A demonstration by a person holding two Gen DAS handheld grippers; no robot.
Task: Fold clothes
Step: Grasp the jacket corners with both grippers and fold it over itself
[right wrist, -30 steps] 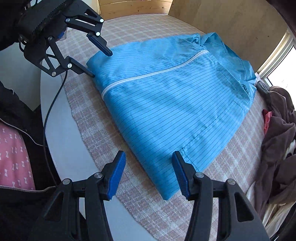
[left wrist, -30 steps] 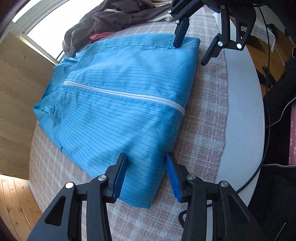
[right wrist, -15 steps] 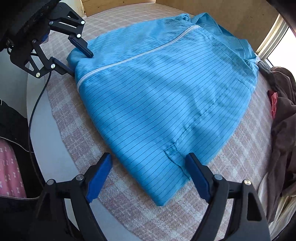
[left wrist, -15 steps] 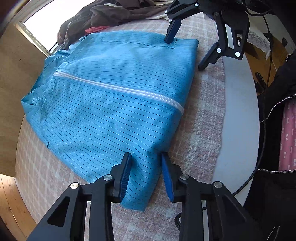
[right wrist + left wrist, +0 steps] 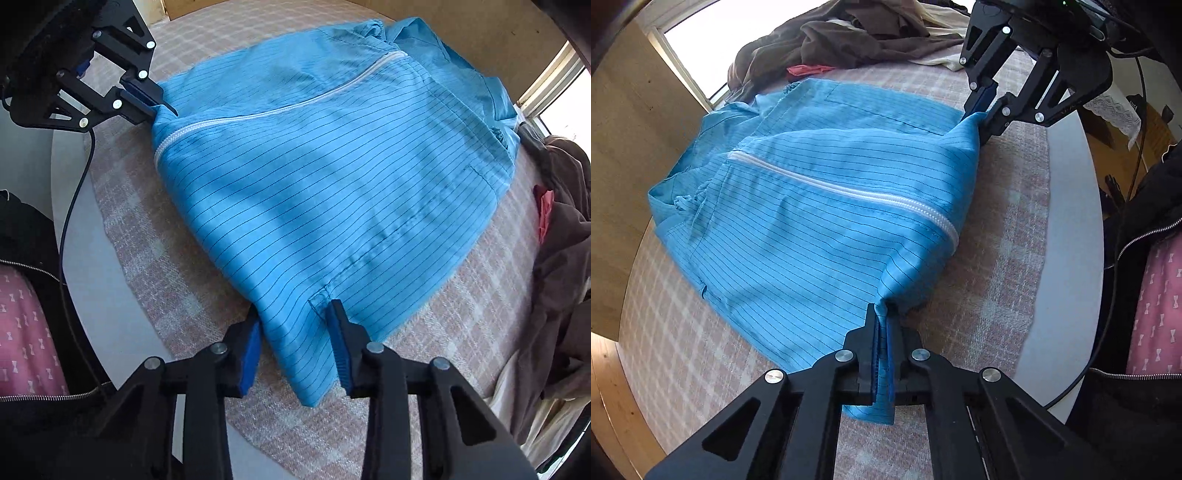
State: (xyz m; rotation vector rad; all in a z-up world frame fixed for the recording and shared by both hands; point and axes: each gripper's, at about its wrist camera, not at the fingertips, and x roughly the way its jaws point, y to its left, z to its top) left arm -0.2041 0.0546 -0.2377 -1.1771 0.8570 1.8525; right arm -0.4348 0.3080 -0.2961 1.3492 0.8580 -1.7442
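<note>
A blue pinstriped garment [image 5: 820, 221] with a white zipper [image 5: 849, 192] lies spread on the checked cloth. My left gripper [image 5: 881, 314] is shut on its near hem corner, and the fabric bunches between the pads. The right wrist view shows that same gripper [image 5: 162, 103] pinching the far-left corner. My right gripper [image 5: 294, 310] straddles the other hem corner of the garment [image 5: 332, 166]. Its jaws are closing, with cloth between them and a gap still showing. From the left wrist view the right gripper [image 5: 982, 110] sits at a raised cloth tip.
A heap of brown clothes [image 5: 849, 40] with a red piece lies past the garment, also at the right [image 5: 561, 240]. The checked cloth [image 5: 1004, 258] covers a round grey table [image 5: 1075, 258]. A person in a black jacket [image 5: 1145, 229] stands at its edge. A wooden panel [image 5: 620, 147] rises behind.
My left gripper's jaws have closed onto the hem corner and gathered it. My right gripper widened, slid over the other corner, then narrowed around it. That corner now peaks upward.
</note>
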